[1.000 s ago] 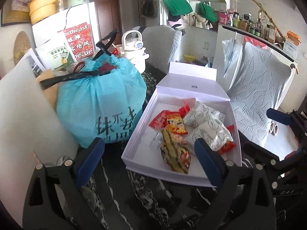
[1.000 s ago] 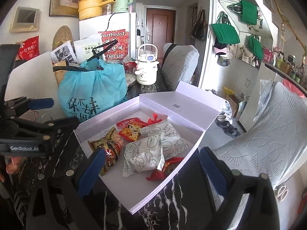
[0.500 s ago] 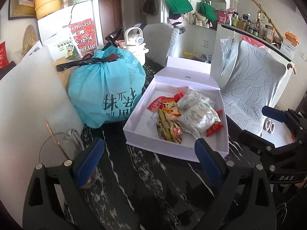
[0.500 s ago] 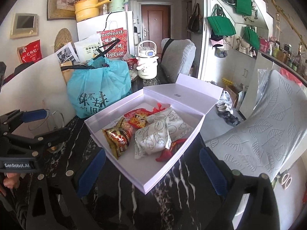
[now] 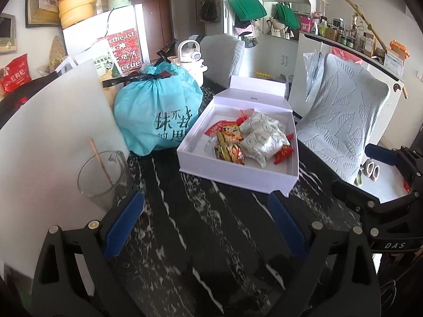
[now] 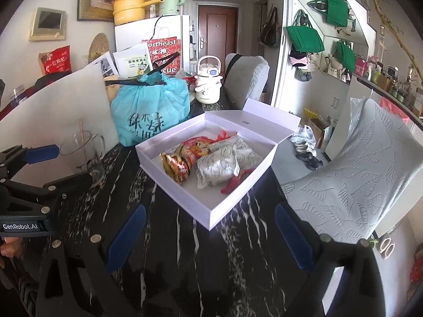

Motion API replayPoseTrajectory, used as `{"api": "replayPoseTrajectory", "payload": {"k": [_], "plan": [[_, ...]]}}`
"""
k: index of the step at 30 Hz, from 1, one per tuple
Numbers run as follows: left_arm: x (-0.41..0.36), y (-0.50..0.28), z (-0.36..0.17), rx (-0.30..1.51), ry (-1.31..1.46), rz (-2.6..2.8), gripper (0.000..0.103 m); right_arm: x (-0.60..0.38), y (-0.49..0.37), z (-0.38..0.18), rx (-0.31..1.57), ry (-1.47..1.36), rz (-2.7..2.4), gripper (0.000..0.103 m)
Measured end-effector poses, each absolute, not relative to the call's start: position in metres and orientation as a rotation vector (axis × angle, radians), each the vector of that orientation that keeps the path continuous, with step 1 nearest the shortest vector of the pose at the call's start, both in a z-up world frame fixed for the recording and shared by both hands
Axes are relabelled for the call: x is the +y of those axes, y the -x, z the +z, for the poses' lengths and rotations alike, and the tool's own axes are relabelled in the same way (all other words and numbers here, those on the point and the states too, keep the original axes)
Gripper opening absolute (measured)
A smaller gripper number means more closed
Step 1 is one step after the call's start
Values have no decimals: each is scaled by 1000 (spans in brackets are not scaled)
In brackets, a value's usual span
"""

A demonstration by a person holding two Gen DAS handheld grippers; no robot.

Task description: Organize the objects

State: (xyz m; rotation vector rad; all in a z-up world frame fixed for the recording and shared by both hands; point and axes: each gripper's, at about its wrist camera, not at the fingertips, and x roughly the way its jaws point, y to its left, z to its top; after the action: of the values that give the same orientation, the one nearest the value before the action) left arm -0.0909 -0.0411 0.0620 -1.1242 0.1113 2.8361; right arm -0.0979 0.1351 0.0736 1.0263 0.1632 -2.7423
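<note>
teal bag [image 5: 158, 111] print partly behind white box [image 5: 232, 177], hand [image 6: 8, 248] cut off

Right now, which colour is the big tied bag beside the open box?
Turquoise blue, with dark printed characters: the tied bag shows best in the left wrist view.

Shallow white box [image 5: 238, 174], hinged lid [image 5: 257, 89] thrown open behind, flat on the dark marbled counter [image 5: 201, 227] just beside a tied teal bag [image 5: 158, 108]. Inside, heaped together: two white patterned packets [image 6: 219, 165], a gold-and-red snack pack [image 6: 175, 166], red wrappers [image 6: 234, 182] poking out beneath.
</note>
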Motion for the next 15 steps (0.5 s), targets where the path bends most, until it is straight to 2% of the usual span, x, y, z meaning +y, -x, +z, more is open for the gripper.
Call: {"api": "replayPoseTrajectory", "payload": {"k": [15], "plan": [[-36,45,40,115,1157,2823,95,142,59,53,112,-1065,-2765,99]]}}
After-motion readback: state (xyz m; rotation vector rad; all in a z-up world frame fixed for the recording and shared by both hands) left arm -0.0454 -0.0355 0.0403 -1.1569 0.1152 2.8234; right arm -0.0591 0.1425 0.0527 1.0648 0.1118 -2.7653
